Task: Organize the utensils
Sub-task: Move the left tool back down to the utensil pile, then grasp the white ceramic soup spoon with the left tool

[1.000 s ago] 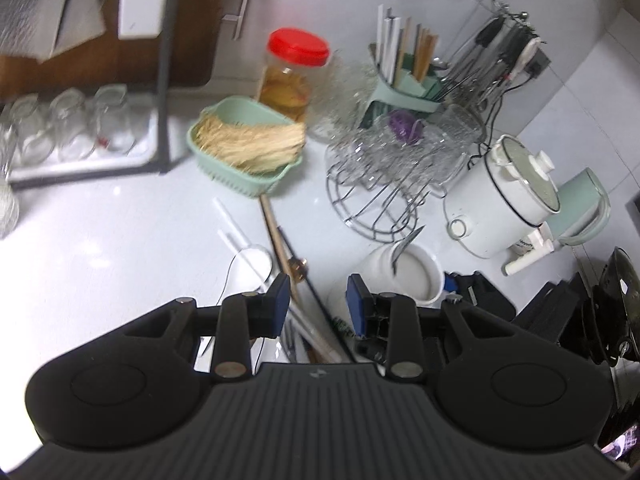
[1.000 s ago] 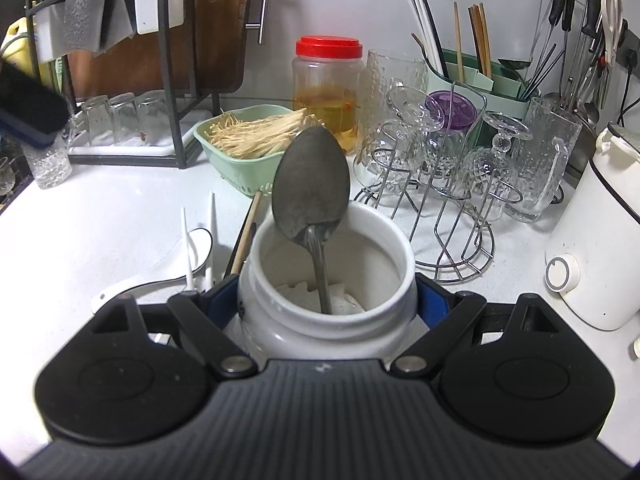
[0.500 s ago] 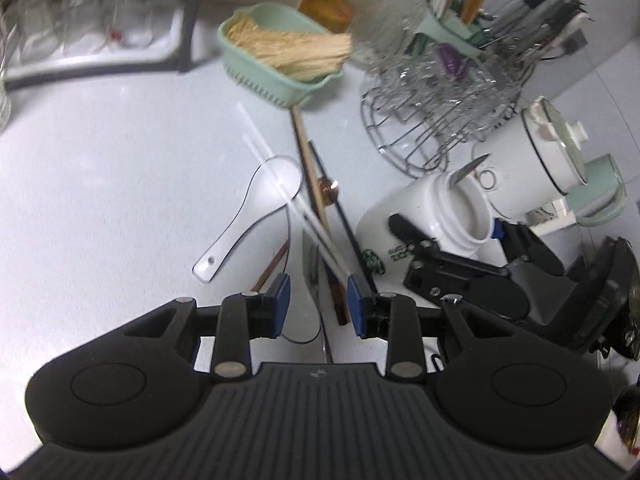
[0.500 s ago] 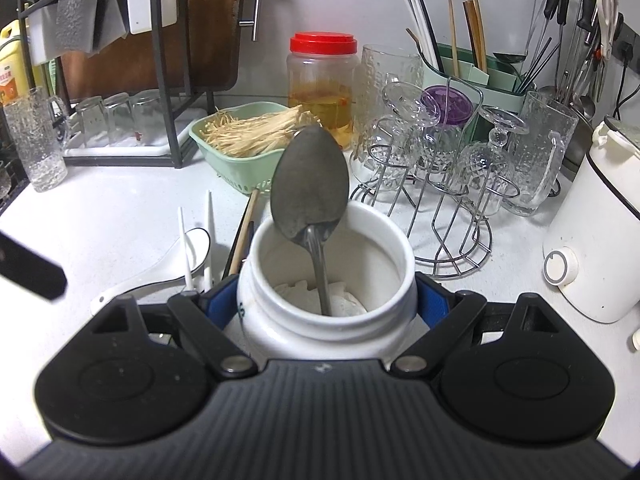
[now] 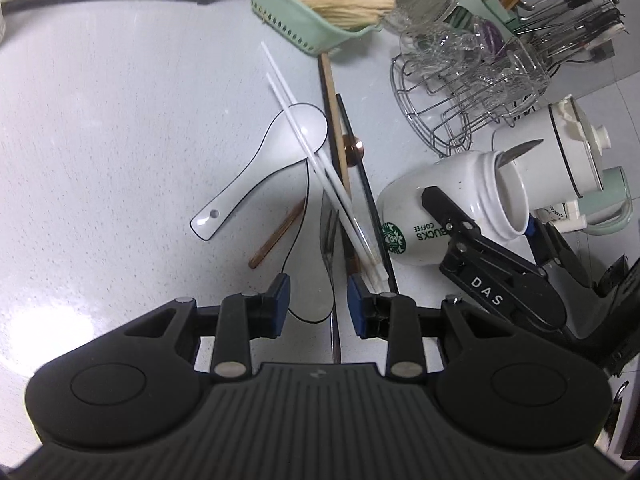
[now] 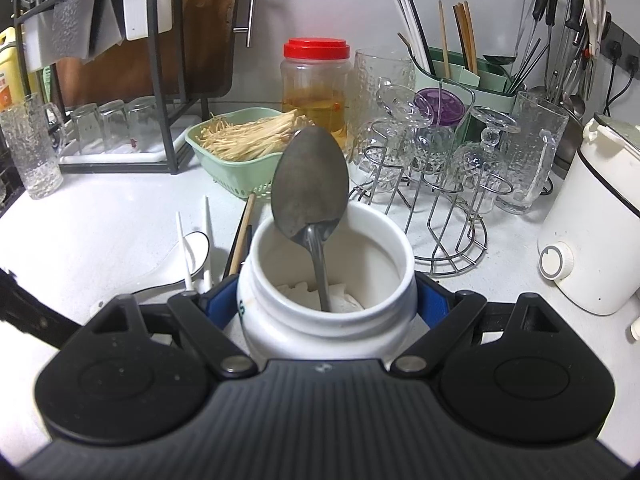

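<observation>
The right tool (image 6: 328, 304) was clamped on both sides of a white mug (image 6: 326, 280), its blue pads pressed to the mug's walls. A metal spoon (image 6: 310, 188) stood in the mug, bowl end up, leaning on the far rim, with crumpled white paper at the bottom.

The left tool (image 5: 318, 300) hung just over the white surface (image 5: 120, 120), its pads partly apart and gripping nothing. A metal fork (image 5: 330, 240) lay on the surface, its handle running between the pads without touching them. Just beyond lay a heap of loose utensils: a white soup spoon (image 5: 276, 160), two white chopsticks (image 5: 316, 152) crossing over it, a wooden chopstick (image 5: 334, 120) and a dark one (image 5: 366, 188) beside them. From this view the mug (image 5: 448, 208) sat just right of the heap. A green basket (image 5: 304, 12) and a wire glass rack (image 5: 460, 92) stood farther back.
</observation>
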A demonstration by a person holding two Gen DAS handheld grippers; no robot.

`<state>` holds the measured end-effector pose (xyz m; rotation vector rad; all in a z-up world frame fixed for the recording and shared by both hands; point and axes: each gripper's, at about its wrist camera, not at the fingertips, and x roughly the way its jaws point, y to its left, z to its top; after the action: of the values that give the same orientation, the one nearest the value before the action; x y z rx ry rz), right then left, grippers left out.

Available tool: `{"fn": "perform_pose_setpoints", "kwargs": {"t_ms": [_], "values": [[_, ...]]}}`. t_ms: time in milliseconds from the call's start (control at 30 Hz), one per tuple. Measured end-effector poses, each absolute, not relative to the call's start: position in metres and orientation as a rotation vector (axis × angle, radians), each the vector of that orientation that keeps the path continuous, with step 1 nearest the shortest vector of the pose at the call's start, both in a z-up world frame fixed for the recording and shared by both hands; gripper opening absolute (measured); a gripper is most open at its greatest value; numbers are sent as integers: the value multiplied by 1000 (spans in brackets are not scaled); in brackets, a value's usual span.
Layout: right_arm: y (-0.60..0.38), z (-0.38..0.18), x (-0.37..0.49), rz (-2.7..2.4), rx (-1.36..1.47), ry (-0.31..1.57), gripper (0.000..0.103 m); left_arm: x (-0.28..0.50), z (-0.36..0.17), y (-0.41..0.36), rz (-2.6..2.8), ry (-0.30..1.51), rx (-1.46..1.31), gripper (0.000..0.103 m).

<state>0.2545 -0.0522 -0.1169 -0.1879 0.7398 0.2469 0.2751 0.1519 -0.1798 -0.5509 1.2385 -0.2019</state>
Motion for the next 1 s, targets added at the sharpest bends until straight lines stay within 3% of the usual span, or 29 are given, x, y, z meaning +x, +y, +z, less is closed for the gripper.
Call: {"fn": "perform_pose_setpoints", "kwargs": {"t_ms": [600, 1000], "values": [[-51, -117, 255, 229, -174, 748, 91, 285, -216, 144, -260, 1361, -701, 42], [-52, -117, 255, 233, -178, 742, 91, 269, -214, 159, -229, 1359, -746, 43]]}}
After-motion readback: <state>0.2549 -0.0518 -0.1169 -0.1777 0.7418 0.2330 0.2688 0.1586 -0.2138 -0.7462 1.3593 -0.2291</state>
